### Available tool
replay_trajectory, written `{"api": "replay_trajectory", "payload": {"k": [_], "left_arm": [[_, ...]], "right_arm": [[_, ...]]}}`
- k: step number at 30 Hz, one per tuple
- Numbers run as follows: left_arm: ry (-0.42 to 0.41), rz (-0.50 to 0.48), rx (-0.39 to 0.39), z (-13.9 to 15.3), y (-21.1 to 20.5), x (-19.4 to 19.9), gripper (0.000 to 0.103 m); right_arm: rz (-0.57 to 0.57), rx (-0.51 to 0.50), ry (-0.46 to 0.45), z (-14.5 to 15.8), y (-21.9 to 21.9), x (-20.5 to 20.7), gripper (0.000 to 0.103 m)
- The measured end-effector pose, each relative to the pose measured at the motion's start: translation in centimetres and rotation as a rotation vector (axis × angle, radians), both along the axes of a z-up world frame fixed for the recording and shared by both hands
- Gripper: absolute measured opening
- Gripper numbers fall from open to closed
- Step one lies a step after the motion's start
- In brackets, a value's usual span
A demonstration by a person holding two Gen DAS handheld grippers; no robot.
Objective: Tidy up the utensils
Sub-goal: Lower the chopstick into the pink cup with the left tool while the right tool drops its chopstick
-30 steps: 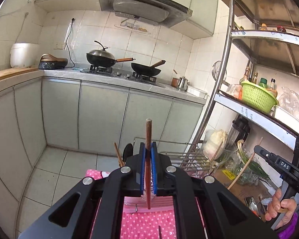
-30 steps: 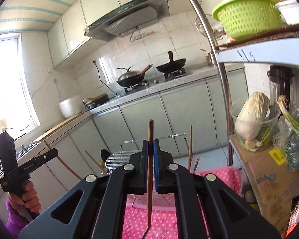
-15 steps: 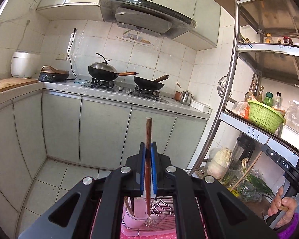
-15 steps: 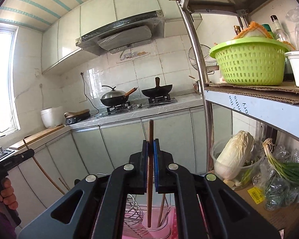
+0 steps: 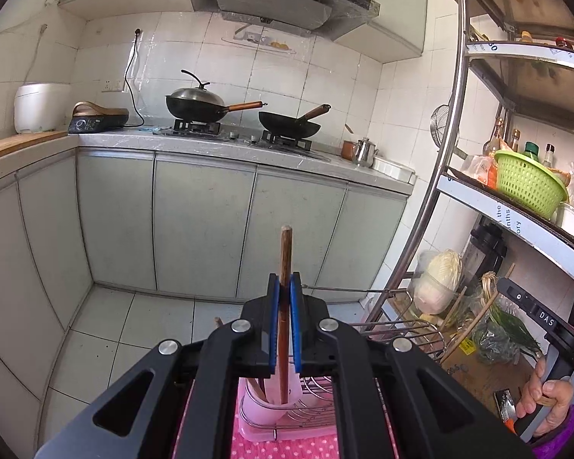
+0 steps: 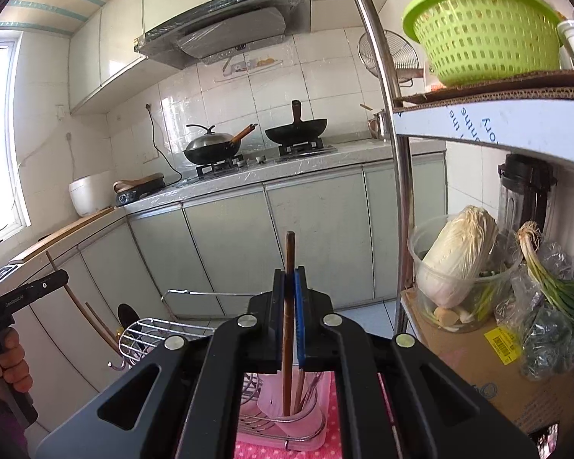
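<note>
My left gripper point(image 5: 285, 287) is shut on a brown wooden chopstick point(image 5: 286, 252) held upright, its lower end over a pink utensil cup point(image 5: 266, 401) in a wire dish rack point(image 5: 394, 329). My right gripper point(image 6: 289, 283) is shut on another wooden chopstick point(image 6: 289, 256), upright, its lower end in or just above the same pink cup point(image 6: 271, 401), which holds other utensils. Each view shows the other gripper at its edge: the right one point(image 5: 547, 321) and the left one point(image 6: 15, 298).
A pink dotted mat point(image 5: 283, 449) lies under the rack. A metal shelf post point(image 6: 398, 191) stands close on the right, with cabbage point(image 6: 459, 252), greens and a cardboard box. Grey cabinets point(image 5: 203, 225) and the stove counter with woks are behind.
Both grippers have lifted and shifted, so the views rose from the mat toward the cabinets. The chopsticks stay clamped and now hang over the pink cup in the rack.
</note>
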State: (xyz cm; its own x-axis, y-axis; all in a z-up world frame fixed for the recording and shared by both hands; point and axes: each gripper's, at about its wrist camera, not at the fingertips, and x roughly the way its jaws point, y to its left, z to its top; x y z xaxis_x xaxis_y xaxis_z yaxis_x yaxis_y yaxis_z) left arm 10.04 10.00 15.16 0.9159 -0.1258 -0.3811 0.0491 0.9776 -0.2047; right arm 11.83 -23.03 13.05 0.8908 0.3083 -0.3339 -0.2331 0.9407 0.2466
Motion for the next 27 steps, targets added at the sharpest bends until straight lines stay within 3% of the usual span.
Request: {"api": "replay_trajectory", "payload": {"k": [12,18,27], "left_arm": [[0.117,0.001,0.002,-5.0,-0.9,1.6,0.005],[0.155,0.024,-0.009,-6.9,-0.3,2.9,0.005],[0.151,0.048,-0.065,-7.4,1.0,3.3,0.005]], "right_arm": [[-0.003,0.003,0.118,-5.1,0.4,1.1,0.005],[-0.021,0.007,0.112,-5.4,0.1,1.2,0.005],[-0.032,0.028,0.138,-5.5,-0.6,2.1,0.006]]}}
